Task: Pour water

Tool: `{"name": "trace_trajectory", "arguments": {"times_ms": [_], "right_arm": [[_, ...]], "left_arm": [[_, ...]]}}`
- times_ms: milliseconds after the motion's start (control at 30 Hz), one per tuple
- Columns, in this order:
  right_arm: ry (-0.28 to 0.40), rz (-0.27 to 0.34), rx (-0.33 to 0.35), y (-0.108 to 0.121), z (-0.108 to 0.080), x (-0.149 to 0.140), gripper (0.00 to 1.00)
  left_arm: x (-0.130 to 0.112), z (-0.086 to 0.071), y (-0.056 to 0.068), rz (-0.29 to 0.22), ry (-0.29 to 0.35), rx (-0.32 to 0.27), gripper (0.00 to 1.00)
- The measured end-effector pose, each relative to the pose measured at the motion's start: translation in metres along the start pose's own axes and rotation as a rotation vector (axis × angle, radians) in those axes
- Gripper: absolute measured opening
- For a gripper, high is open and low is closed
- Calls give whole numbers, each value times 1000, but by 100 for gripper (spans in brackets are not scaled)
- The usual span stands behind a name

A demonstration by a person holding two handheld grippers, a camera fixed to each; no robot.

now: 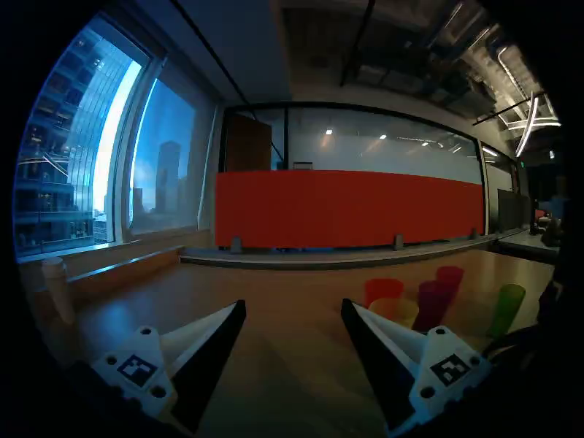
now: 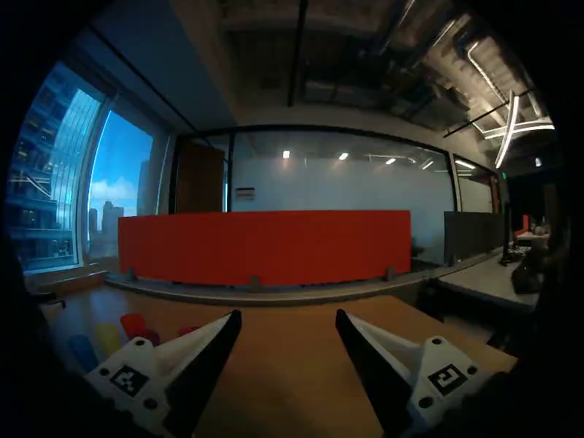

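On wooden table (image 1: 292, 379), coloured cups (image 1: 398, 308) cluster ahead-right of left gripper (image 1: 293, 315) — jaws wide, empty. Right gripper (image 2: 287, 325) likewise gaping, empty. Advice: approach chosen cup level, grip mid-wall — spare neighbours.

No words, nos. or brand names legible anywhere. Nearest thing to labels: b&w square code tags (image 1: 136, 369) on my fingers, one per finger, pattern only, no letters. My left gripper (image 1: 292, 310) carries two, and my right gripper (image 2: 287, 315) carries two more (image 2: 128, 379). Above the red partition (image 2: 263, 248), on the glass wall (image 2: 343, 182), a small pale sign (image 2: 244, 193) w/ a darker strip; too small to read. Left gripper view: a similar small pale sign (image 1: 301, 166) just above the partition (image 1: 350, 208), also illegible.
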State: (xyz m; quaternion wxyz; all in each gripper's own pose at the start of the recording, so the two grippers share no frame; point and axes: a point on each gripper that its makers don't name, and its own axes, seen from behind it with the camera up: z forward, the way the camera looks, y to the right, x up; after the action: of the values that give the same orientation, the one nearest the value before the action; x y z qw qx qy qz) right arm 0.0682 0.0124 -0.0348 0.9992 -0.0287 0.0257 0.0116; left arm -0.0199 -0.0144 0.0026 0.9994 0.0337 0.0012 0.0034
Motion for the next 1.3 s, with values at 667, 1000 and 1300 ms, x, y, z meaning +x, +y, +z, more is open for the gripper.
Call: {"name": "trace_trajectory", "arguments": {"times_ms": [667,1000,1300], "right_arm": [[9,-10,9,-4,-2,3,100],[42,-53,6,3,-4,11,100],[64,-81,21,0,-1,10,100]], "left_arm": [[1,-2,0,6,1,0,97],[0,-1,-1,6,1,0,97],[1,-1,-1,6,1,0,97]]}}
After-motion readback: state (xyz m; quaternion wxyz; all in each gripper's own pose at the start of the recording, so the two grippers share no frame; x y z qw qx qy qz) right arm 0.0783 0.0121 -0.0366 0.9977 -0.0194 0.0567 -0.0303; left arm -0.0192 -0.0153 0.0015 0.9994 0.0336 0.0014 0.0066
